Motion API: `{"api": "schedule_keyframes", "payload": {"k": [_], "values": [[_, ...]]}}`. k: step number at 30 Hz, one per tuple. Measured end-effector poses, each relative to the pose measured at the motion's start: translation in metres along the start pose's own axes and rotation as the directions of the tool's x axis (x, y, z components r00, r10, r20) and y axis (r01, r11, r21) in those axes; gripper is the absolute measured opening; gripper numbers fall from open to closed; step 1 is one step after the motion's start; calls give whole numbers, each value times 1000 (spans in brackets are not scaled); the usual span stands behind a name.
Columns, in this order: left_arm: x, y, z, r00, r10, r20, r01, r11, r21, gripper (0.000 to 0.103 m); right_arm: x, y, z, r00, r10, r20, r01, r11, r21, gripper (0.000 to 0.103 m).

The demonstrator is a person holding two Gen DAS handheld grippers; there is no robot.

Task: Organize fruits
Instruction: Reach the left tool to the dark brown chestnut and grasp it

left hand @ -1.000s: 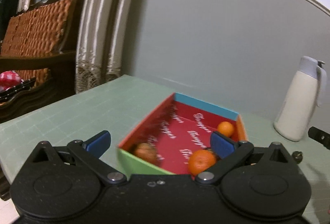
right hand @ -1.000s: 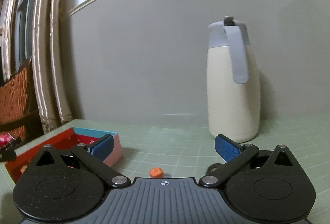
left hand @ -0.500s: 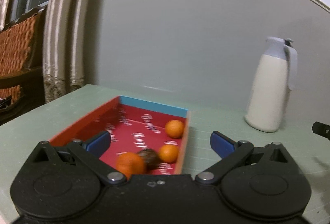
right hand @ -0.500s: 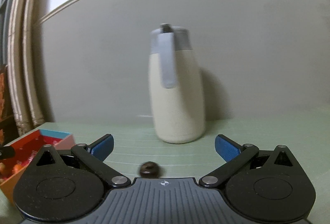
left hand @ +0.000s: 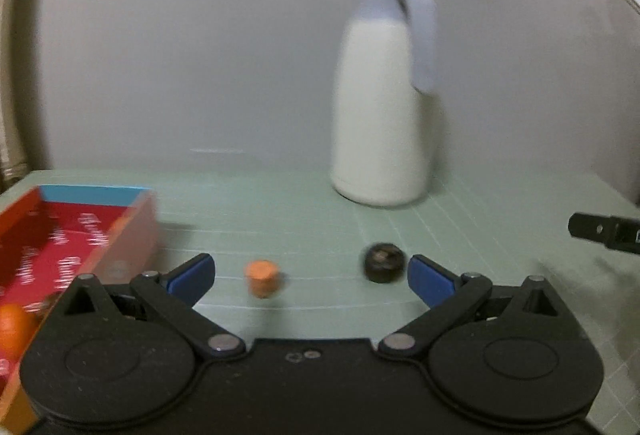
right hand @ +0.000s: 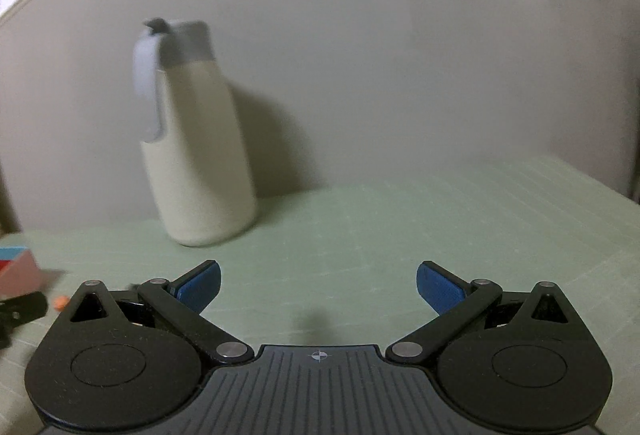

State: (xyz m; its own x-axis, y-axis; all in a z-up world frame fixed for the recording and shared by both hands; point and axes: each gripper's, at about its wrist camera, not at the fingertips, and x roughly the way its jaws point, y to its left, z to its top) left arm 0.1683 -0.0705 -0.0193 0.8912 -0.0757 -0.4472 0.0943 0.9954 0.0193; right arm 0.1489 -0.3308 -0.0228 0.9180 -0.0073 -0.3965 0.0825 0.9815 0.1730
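Note:
In the left wrist view my left gripper [left hand: 311, 275] is open and empty above the green mat. A small orange piece [left hand: 262, 278] and a dark round fruit [left hand: 383, 267] lie on the mat between its fingers. The red tray [left hand: 132, 227] with a blue far wall sits at the left, with an orange [left hand: 14, 327] in it. In the right wrist view my right gripper [right hand: 318, 285] is open and empty over bare mat. The tray corner [right hand: 20, 269] and the orange piece [right hand: 61, 301] show at the far left.
A cream jug with a grey lid and handle [left hand: 382, 107] stands at the back by the grey wall; it also shows in the right wrist view [right hand: 198, 155]. The right gripper's tip [left hand: 604, 233] reaches in at the left view's right edge. The mat's edge lies at the right.
Both grippers have swung to the right. The tray slid to the left edge of both views. The orange piece and the dark fruit came into the left view.

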Motion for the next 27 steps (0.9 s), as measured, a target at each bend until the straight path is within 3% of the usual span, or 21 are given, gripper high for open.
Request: {"api": "schedule_keyframes", "payload": {"k": [2, 8, 17, 19, 20, 23, 27], "values": [[13, -12, 2, 1000, -15, -20, 15, 1000, 15, 93, 3, -9, -1, 1000, -21, -17, 21, 1000, 2, 103], [50, -35, 7, 994, -47, -96, 52, 998, 42, 67, 12, -26, -3, 997, -44, -60, 44, 999, 2, 103], [82, -51, 6, 985, -35, -172, 48, 996, 73, 61, 20, -33, -1, 997, -38, -74, 37, 999, -4, 103], [86, -49, 6, 980, -41, -193, 55, 996, 66, 55, 19, -31, -1, 996, -35, -76, 35, 999, -3, 103], [87, -49, 6, 979, -51, -196, 63, 996, 58, 52, 18, -31, -1, 997, -32, -76, 32, 999, -3, 103], [84, -51, 6, 980, -73, -186, 86, 995, 59, 27, 18, -30, 0, 997, -23, -76, 23, 1000, -2, 103], [79, -52, 6, 985, -78, -155, 90, 993, 72, 27, 18, -27, -1, 997, -18, -80, 18, 1000, -2, 103]]}}
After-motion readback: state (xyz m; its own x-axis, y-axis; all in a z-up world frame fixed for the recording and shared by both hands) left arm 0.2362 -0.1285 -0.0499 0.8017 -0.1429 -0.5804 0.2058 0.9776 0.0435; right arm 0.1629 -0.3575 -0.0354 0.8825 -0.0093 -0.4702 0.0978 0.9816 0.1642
